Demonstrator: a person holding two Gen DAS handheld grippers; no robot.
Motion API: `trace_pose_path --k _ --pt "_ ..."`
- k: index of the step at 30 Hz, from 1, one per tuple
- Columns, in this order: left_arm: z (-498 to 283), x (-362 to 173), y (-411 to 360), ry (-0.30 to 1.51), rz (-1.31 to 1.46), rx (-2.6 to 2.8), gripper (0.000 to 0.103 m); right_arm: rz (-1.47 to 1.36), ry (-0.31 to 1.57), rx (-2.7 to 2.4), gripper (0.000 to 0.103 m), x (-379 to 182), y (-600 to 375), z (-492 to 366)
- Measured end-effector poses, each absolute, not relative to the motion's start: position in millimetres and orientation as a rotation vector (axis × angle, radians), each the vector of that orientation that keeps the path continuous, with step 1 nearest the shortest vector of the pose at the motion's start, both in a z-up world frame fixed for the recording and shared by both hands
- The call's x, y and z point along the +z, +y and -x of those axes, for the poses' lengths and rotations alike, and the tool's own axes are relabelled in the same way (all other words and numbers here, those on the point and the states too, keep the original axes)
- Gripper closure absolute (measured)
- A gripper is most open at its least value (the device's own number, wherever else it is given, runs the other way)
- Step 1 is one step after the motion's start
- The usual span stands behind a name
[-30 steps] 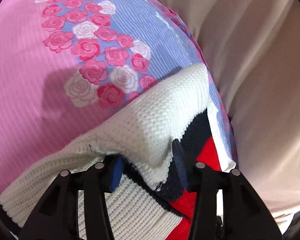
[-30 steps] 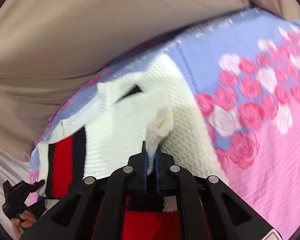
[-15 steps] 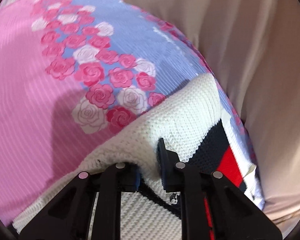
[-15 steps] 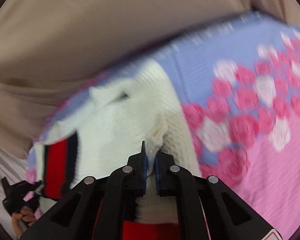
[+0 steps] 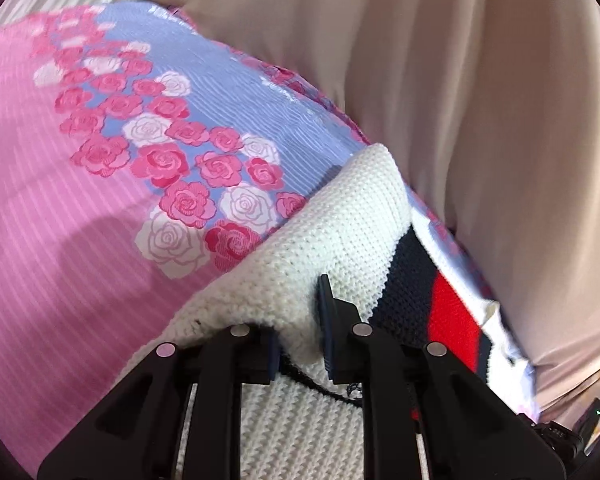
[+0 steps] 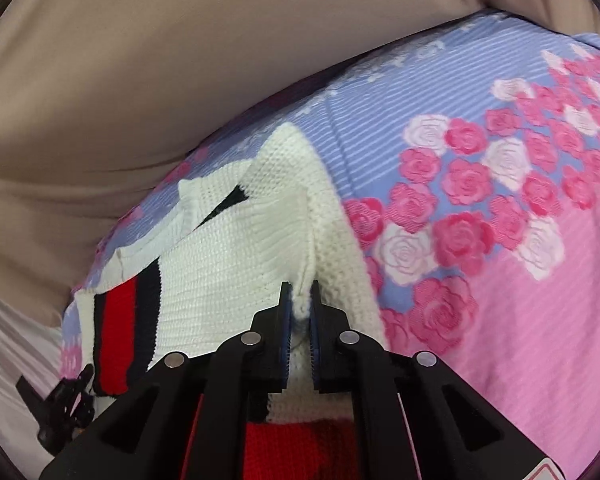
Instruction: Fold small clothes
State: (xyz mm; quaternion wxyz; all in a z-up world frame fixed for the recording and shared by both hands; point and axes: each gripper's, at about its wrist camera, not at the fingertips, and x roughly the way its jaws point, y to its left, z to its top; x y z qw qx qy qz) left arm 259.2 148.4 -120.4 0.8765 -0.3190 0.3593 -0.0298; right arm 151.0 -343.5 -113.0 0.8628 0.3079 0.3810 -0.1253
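A small white knit sweater (image 5: 340, 232) with a navy and red stripe (image 5: 448, 312) lies on a pink and lilac rose-print sheet. My left gripper (image 5: 300, 332) is shut on a fold of its white knit edge. In the right wrist view the same sweater (image 6: 236, 256) shows its striped band (image 6: 120, 320) at the left. My right gripper (image 6: 299, 300) is shut on a pinch of white knit along a raised fold.
The rose-print sheet (image 5: 80, 240) (image 6: 520, 280) covers the bed surface. A beige cloth (image 5: 480, 100) (image 6: 140, 60) hangs behind the bed's far edge. The left gripper's black body (image 6: 60, 408) shows at the lower left of the right wrist view.
The left gripper closed from open onto the white knit edge. The right gripper kept its pinch and the fold it held now lies lower against the sweater.
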Motion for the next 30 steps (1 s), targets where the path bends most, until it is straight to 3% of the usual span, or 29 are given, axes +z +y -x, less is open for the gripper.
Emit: trace_pose_path --k 3,6,10,16,24,30 --pt "-256.8 -122.6 151.7 0.736 0.694 -0.078 0.087 -0.499 0.709 -0.244 0.087 -69.3 -295.5 -156.9" --pt "-255.0 -123.7 153.5 0.726 0.712 -0.089 0.087 -0.449 0.763 0.02 0.087 -49.1 -233.2 -199.2" --pt "-250.2 -126.9 156.9 0.711 0.738 -0.103 0.087 -0.366 0.931 0.371 0.092 -66.4 -131.8 -280.9" --pt "-241.9 -129.1 163.2 0.681 0.783 -0.116 0.09 -0.134 1.074 0.425 0.094 -108.6 -25.1 -368.9" --pt "-243.3 -129.7 163.7 0.683 0.792 -0.113 0.091 -0.102 1.028 0.371 0.1 -124.9 32.0 -423.8" --pt "-245.8 -129.3 163.8 0.687 0.794 -0.11 0.092 -0.159 0.968 0.377 0.099 -99.0 -0.7 -385.7"
